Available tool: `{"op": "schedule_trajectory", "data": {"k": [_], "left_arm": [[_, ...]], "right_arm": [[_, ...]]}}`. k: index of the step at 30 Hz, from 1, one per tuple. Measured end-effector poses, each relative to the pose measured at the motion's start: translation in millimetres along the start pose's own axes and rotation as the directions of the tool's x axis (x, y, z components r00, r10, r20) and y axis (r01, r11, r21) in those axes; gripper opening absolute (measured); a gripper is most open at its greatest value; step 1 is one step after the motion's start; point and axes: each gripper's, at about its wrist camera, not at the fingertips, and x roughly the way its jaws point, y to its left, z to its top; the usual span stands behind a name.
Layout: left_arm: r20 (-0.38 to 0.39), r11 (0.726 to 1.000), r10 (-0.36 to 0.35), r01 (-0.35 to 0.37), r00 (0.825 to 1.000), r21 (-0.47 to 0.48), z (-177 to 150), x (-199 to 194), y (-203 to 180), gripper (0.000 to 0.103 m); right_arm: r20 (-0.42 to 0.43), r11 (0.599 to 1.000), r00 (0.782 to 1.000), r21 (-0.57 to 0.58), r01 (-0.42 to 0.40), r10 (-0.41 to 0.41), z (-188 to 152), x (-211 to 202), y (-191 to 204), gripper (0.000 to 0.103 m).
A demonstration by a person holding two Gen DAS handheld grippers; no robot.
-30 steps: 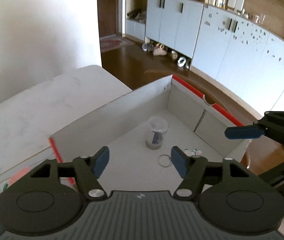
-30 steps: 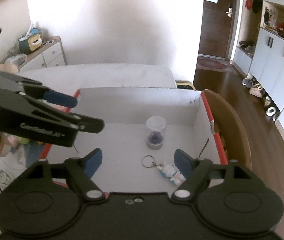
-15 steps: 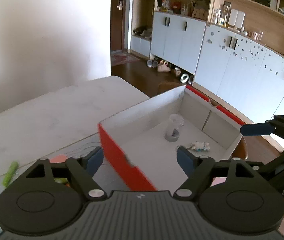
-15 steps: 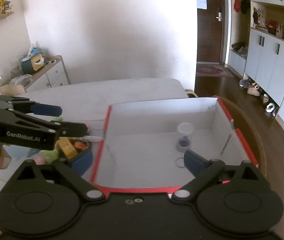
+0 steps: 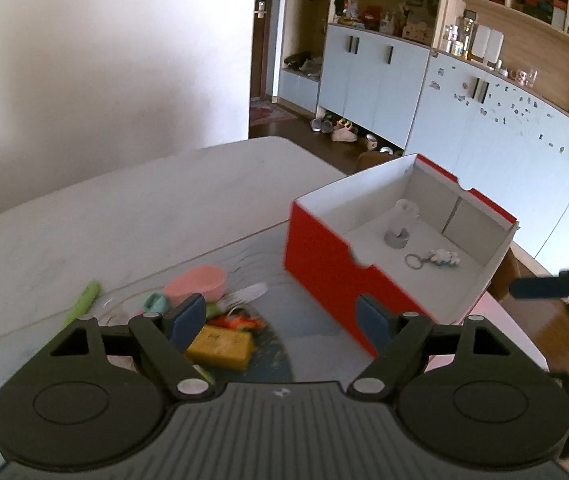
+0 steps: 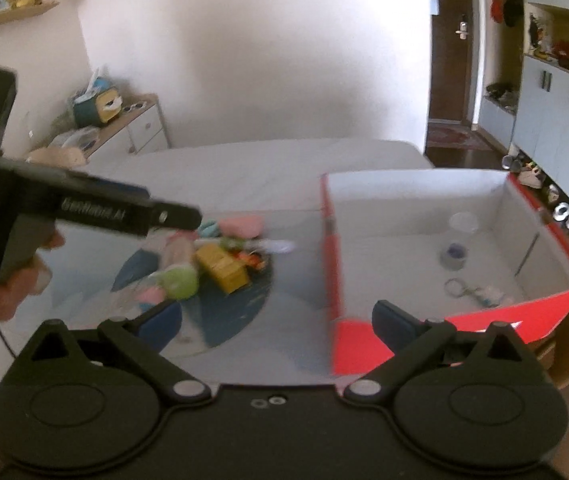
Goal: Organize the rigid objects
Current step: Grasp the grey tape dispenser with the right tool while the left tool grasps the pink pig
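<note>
White tabletop: both my grippers, left [image 5: 280,316] and right [image 6: 276,324], spread empty; jar [image 5: 398,226] and keychain [image 5: 432,258] boxed beyond my fingertips, pile [image 5: 220,336] between them remains.

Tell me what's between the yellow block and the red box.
Nothing: only bare mat between yellow block and red box, seen in the left wrist view.

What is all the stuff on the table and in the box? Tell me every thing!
box: 1, red outside, white inside, on the table's right side
clear jar: 1, see-through with grey base, upright in the box
keyring charm: 1, white and teal, on the box floor beside the jar
pink bowl: 1, pink, in the pile left of the box
yellow block: 1, yellow, in the pile
green pen: 1, green, on the table left of the pile
table: 1, white
left tongs: 1, black with blue pads, open, empty
right tongs: 1, same, open, empty
</note>
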Motion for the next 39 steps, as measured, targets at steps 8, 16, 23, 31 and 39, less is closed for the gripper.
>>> {"op": "schedule_trajectory", "data": {"k": [8,16,23,31,39], "left_arm": [[-0.028,0.995,0.054,-0.056,0.998,-0.082,-22,1,58,0.082],[-0.073,0.985,0.1,-0.109,0.992,-0.133,-42,13,97,0.082],[-0.183,0.984,0.076,-0.103,0.98,-0.143,-72,37,106,0.082],[-0.231,0.981,0.056,-0.097,0.971,-0.169,-94,51,112,0.082],[-0.249,0.98,0.028,-0.076,0.968,-0.186,-100,59,112,0.082]], "right_arm": [[-0.049,0.996,0.995,-0.041,-0.083,0.081,-19,25,45,0.102],[-0.12,0.99,0.988,-0.086,-0.113,0.102,-41,50,75,0.102],[-0.201,0.95,0.965,-0.226,-0.214,0.17,-59,75,104,0.102],[-0.276,0.895,0.94,-0.338,-0.291,0.201,-72,100,120,0.1],[-0.329,0.83,0.922,-0.442,-0.34,0.203,-74,119,123,0.091]]}}
